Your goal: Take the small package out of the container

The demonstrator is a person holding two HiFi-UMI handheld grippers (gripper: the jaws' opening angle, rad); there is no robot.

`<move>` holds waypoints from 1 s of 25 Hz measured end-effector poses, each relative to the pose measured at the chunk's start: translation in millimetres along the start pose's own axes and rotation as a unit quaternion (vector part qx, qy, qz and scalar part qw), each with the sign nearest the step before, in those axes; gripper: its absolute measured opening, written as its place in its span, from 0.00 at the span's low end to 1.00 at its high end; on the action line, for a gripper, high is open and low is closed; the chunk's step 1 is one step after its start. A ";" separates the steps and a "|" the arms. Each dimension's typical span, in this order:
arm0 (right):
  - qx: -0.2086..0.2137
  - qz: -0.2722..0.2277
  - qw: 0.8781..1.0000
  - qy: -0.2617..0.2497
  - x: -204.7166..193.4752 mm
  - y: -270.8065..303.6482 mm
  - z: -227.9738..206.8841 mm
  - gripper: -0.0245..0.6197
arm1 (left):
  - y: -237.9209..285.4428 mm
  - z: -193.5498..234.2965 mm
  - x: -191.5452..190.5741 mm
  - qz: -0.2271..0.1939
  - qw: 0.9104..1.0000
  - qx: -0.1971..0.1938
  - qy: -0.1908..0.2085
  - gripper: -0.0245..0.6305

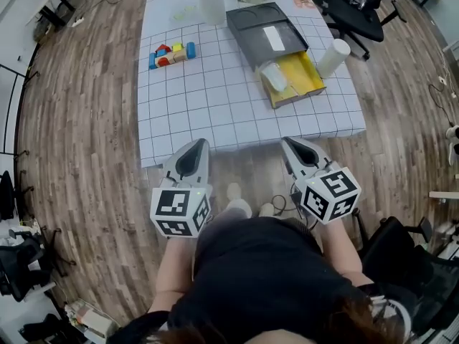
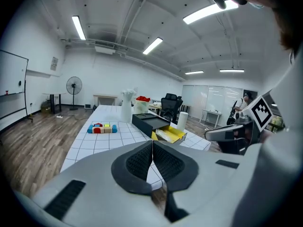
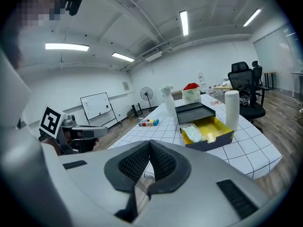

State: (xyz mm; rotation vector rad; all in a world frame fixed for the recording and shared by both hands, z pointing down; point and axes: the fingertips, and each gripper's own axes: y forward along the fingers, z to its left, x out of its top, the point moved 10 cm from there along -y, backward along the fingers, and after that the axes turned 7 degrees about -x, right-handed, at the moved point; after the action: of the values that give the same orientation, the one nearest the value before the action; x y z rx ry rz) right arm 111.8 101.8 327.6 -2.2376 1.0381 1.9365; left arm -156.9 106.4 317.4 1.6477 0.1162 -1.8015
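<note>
A dark box with a yellow inner drawer (image 1: pixel 305 74) (image 3: pixel 219 128) (image 2: pixel 176 134) lies on the white gridded table (image 1: pixel 215 106), the drawer pulled out toward me. A small clear package (image 1: pixel 273 77) (image 3: pixel 192 133) rests in the drawer's left part. My left gripper (image 1: pixel 197 146) (image 2: pixel 152 144) and right gripper (image 1: pixel 290 145) (image 3: pixel 150 144) are both shut and empty. They hover side by side just short of the table's near edge, well away from the box.
Coloured toy blocks (image 1: pixel 171 54) (image 2: pixel 102 128) sit on the table's left part. A white cylinder (image 1: pixel 333 56) (image 3: pixel 231 109) stands right of the box, a white bottle (image 1: pixel 211 4) behind it. Office chairs (image 1: pixel 355 9) stand at the far right on the wooden floor.
</note>
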 end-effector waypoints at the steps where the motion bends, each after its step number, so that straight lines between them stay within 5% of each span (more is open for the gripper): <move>1: -0.002 0.000 1.000 -0.002 2.4 6.4 1.8 0.06 | 1.2 5.8 0.8 0.002 1.000 -0.002 -0.001 0.08; 17: -0.005 0.018 1.000 -0.021 22.9 87.8 42.4 0.13 | 2.7 86.3 6.7 -0.001 1.000 -0.002 -0.009 0.08; 25: -0.009 0.026 0.999 -0.027 36.5 107.9 20.9 0.16 | 21.4 97.6 9.7 0.006 1.000 0.005 -0.019 0.08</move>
State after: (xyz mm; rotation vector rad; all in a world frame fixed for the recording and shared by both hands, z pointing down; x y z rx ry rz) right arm 42.8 9.0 334.1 -2.1752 1.0870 2.0238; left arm -227.9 37.7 335.5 1.6171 0.0809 -1.8252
